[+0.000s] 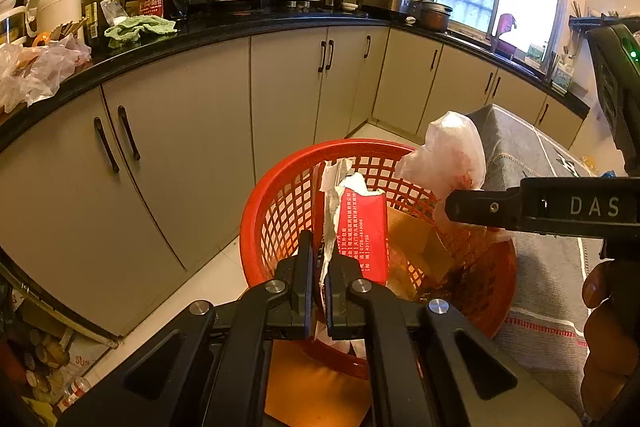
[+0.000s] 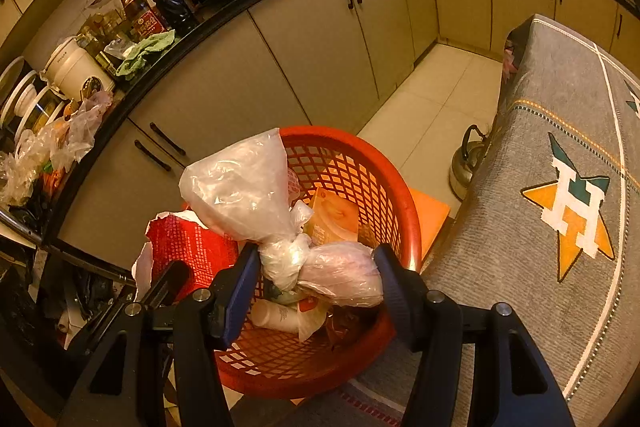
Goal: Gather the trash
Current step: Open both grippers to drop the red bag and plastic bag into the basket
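Red lattice basket point(image 2: 360, 163) wedged between cream cabinet doors point(image 1: 192, 131) and cloth-draped surface point(image 2: 560, 131); strip of tiled floor point(image 2: 432, 95) open beyond far rim, steel kettle point(image 2: 466, 163) on it against the cloth. Left tongs point(image 1: 319, 267) pressed together, pinching torn red-and-white paper packet point(image 1: 362, 227) over near rim; packet crumpled, printed, long axis upright, torn white end uppermost. Right tongs point(image 2: 312, 275) spread around knotted clear plastic bag point(image 2: 244, 191) above basket middle, one pad touching the knot; grip itself unclear. Bag translucent, wrinkled, puffed; long axis slanting up and left from knot. Cardboard scraps point(image 2: 332, 215) and white cup point(image 2: 276, 315) inside basket.
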Tool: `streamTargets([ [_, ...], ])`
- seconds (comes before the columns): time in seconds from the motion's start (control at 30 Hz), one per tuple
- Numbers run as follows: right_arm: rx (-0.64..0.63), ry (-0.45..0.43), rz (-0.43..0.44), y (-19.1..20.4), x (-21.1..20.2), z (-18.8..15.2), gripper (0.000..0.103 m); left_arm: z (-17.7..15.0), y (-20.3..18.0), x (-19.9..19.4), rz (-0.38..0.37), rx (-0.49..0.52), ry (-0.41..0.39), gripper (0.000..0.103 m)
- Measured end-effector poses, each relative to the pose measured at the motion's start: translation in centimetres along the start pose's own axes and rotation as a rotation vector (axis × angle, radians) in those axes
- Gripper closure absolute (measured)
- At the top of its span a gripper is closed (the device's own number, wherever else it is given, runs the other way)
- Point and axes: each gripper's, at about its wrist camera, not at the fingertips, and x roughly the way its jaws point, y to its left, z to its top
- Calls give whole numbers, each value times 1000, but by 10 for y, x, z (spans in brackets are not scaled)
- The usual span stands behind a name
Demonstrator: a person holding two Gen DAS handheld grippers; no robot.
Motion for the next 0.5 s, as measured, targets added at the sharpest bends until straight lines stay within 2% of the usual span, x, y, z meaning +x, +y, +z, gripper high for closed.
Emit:
streamTargets([
  [0.33,31,6,28,-5,1,1,38,-1,-4,2,5,7,0,99],
  [0.5,30,-8,35,-8,-7,0,38,-1,-4,4,7,16,0,95],
])
